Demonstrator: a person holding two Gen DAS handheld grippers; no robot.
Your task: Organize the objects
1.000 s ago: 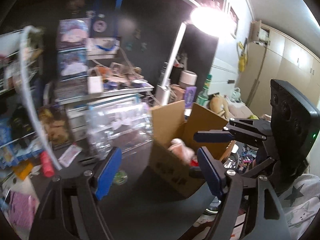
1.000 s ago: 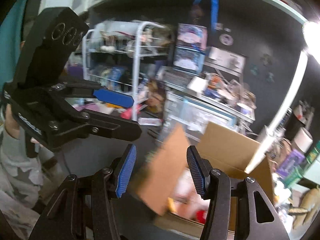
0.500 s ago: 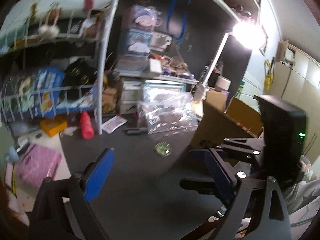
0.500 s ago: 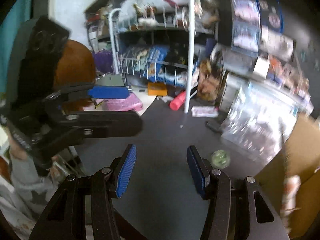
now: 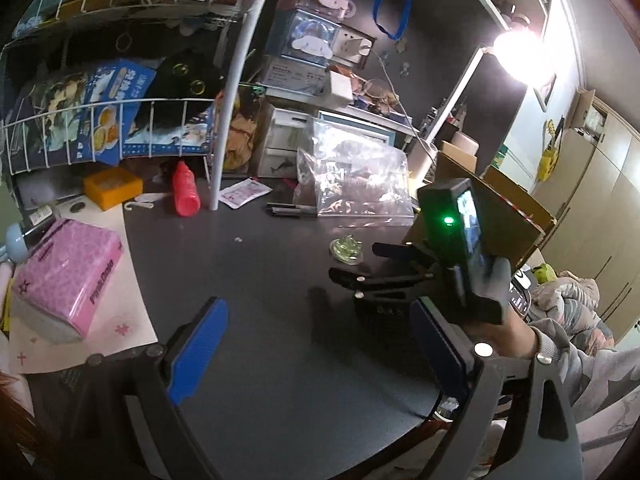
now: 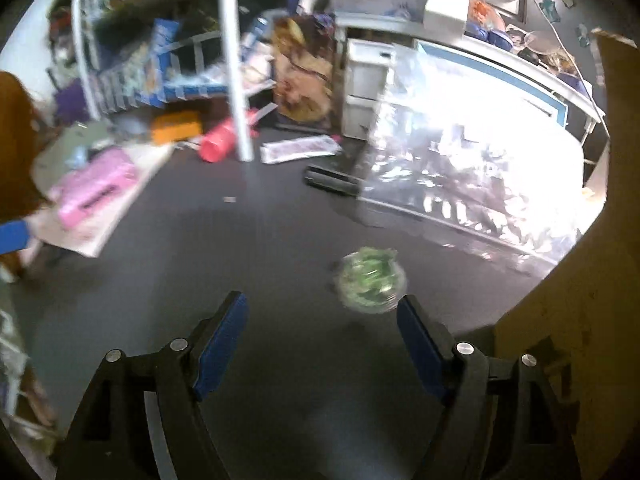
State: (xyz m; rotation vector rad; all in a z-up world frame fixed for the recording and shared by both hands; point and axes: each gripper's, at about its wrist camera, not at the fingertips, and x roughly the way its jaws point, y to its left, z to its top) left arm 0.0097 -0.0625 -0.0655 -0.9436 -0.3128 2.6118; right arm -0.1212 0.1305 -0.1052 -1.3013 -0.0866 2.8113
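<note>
Right gripper spread wide, empty, low over matte dark table. Small round green glassy trinket at 1 o'clock, just past right blue pad. Crinkly clear plastic bag beyond, cardboard box at 3 o'clock. Left gripper released, empty; pink tissue pack at 10 o'clock.

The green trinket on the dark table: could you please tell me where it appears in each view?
Left wrist: green trinket sits right of centre, just left of the right gripper.
Right wrist: it lies right of centre, just beyond the right finger.
Shared landmark: the plastic bag behind it.
</note>
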